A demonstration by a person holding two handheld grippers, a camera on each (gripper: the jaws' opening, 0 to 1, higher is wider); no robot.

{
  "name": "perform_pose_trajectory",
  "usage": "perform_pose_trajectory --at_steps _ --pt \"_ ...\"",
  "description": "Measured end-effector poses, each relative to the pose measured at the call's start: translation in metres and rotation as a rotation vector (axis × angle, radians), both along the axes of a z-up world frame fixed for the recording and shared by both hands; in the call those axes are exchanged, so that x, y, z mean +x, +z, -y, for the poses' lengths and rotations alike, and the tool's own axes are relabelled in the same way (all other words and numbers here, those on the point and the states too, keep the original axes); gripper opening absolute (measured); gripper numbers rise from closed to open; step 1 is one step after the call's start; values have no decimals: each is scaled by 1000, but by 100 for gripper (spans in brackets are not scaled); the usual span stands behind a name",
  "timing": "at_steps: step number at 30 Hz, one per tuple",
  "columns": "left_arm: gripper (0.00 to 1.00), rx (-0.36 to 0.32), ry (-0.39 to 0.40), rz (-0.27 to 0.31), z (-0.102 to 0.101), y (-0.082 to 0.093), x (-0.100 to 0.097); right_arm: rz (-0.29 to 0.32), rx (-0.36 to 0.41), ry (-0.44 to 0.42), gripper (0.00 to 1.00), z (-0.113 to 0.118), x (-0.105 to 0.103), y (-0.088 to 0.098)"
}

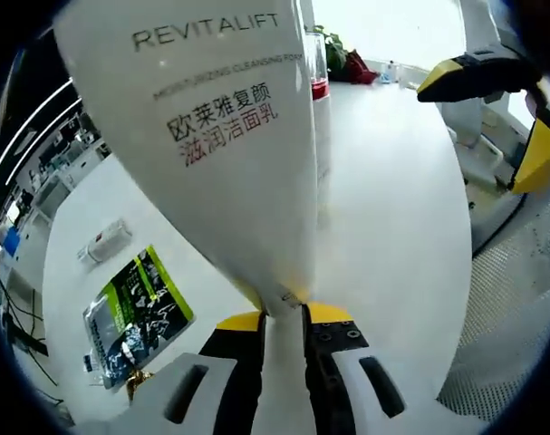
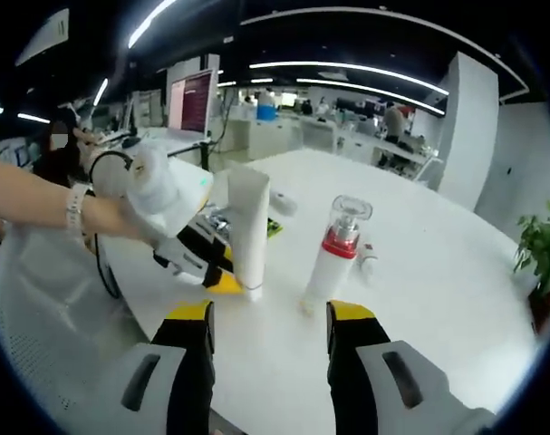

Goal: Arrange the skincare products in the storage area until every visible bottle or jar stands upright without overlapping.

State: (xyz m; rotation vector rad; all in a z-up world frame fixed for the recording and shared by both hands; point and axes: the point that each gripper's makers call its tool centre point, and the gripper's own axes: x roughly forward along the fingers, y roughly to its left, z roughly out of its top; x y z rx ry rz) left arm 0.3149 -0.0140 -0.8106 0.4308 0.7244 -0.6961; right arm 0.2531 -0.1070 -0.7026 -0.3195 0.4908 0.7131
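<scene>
Left tool (image 1: 284,319) pinches smooth white tapered tube (image 1: 229,136); right tool (image 2: 268,314) gapes near clear-capped pump bottle (image 2: 333,254).

white squeeze tube printed REVITALIFT (image 2: 248,227): upright, clamped in my left gripper | clear-capped, red-collared white pump bottle (image 2: 334,255): upright, just beside it

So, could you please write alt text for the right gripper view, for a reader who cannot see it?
The left tongs grip a white tube standing upright on a round white table, beside an upright red-collared pump bottle. The right tongs hover open in the foreground.
</scene>
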Motion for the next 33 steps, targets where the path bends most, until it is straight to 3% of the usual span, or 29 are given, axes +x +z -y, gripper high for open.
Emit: perform_pose_trajectory --at_steps 16,33 --pt "13 -17 -2 38 24 0 30 -7 2 -35 52 7 5 -2" --pt "12 -34 8 34 36 -4 35 2 -10 -47 53 9 8 -1"
